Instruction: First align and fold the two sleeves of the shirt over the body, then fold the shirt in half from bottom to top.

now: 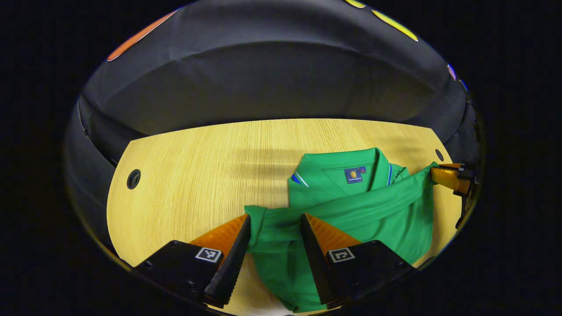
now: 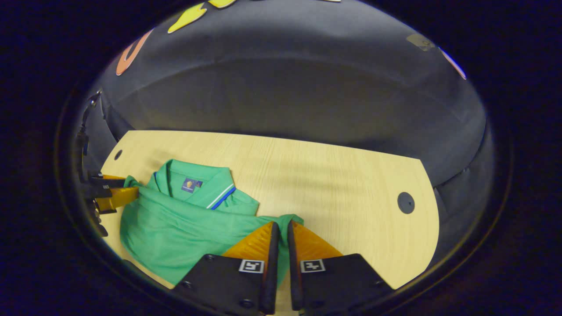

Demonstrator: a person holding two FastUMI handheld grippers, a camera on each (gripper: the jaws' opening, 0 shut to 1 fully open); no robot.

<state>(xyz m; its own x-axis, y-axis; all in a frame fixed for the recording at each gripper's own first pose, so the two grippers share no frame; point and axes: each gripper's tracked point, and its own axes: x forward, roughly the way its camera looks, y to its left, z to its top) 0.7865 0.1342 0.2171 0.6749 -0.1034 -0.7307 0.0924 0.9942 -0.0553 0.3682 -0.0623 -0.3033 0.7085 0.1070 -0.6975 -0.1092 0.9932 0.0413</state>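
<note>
A green polo shirt (image 1: 364,206) lies collar-up on the wooden table (image 1: 184,175), a folded band of its cloth stretched across the body. My left gripper (image 1: 275,219) is open, with the band's near end and a cuff lying between its fingers. At the far right edge of the left gripper view, my right gripper (image 1: 454,177) pinches the band's other end. In the right gripper view, my right gripper (image 2: 281,228) is shut on a fold of the shirt (image 2: 175,228), and the left gripper (image 2: 116,188) stands by the shirt's far corner.
The table has a round cable hole near each end (image 1: 133,179) (image 2: 405,202). Bare wood (image 2: 333,184) stretches beyond the shirt towards the booth's black cloth wall (image 2: 285,96). The table's near edge runs just under both grippers.
</note>
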